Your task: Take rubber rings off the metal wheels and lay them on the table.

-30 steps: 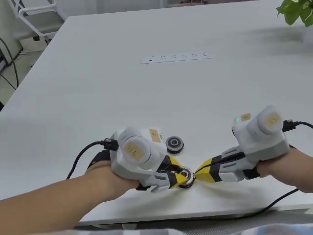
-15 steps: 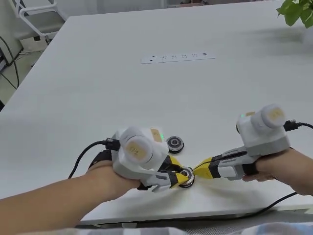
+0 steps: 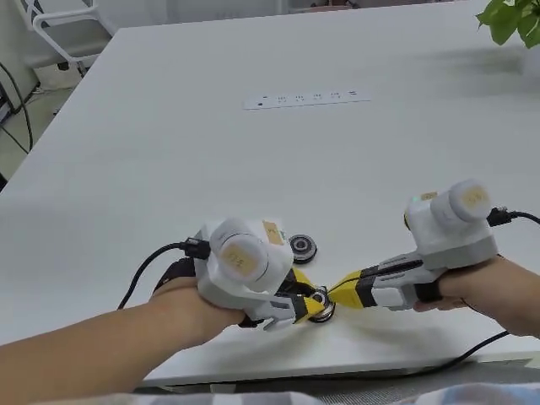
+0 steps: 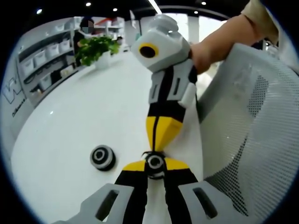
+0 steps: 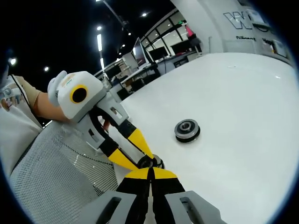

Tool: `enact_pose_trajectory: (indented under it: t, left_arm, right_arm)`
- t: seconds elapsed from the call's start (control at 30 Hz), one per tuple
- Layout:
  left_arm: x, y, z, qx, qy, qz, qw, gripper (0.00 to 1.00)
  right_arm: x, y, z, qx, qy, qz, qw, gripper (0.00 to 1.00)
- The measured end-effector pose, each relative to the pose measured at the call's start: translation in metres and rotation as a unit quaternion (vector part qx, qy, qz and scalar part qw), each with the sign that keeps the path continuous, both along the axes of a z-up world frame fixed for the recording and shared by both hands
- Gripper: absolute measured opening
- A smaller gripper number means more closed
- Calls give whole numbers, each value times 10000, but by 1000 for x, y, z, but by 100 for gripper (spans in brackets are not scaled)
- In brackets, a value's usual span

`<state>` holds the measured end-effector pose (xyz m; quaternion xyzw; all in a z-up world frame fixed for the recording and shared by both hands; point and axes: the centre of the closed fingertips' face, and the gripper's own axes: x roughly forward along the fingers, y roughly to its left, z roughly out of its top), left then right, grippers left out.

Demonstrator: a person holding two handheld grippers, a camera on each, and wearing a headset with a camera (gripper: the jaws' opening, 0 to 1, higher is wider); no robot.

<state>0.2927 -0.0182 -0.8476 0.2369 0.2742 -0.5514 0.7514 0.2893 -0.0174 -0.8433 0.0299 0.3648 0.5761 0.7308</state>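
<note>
1. The white tabletop (image 3: 169, 169) runs far out beyond both pairs of fingers, which meet tip to tip just inside its near edge.
2. A grey mesh chair back (image 4: 252, 140) stands close beside the left fingers, off the edge of the tabletop. From the right fingers it lies behind the other gripper.
3. The left gripper (image 4: 155, 165) has its fingers closed on a small metal wheel (image 5: 153, 162), with one yellow tip on each side of it. The wheel sits between the very ends of the fingers, just above the tabletop.
4. The right gripper (image 5: 150, 174) points straight at the left one. Its fingers are pressed together with only a thin seam between them, and their joined tip touches the rim of the metal wheel on the side away from the left fingers. Whether any rubber is nipped in that seam cannot be told.
5. A white power strip (image 3: 306, 99) lies flat far ahead of both pairs of fingers, well apart from them.
6. A second wheel (image 3: 302, 246), dark round its outside, lies flat on the tabletop a little beyond the left fingers. It is near them but touches neither gripper. In the right gripper view it sits ahead and to the right of the shut fingers.
</note>
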Motion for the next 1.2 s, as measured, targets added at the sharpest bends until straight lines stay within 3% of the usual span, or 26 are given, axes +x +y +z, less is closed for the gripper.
enact_pose_trajectory:
  t: [0.43, 0.87, 1.07, 1.13, 1.2]
  left_arm:
    - [0, 0, 0, -6, 37, 21, 10000, 12]
    - [0, 0, 0, -23, 25, 7, 10000, 12]
    - [0, 0, 0, -52, 30, 8, 10000, 12]
    - [0, 0, 0, -59, 32, 14, 10000, 12]
    - [0, 0, 0, -64, 31, 22, 10000, 12]
  right_arm:
    - [-4, 6, 2, 76, -45, 167, 9998, 0]
    - [-6, 8, 5, 256, 90, 186, 9995, 0]
    - [-5, 8, 12, 597, 481, -55, 9970, 0]
    - [-3, 9, 13, 750, 720, -190, 9944, 0]
    - [-2, 10, 13, 775, 743, -217, 9940, 0]
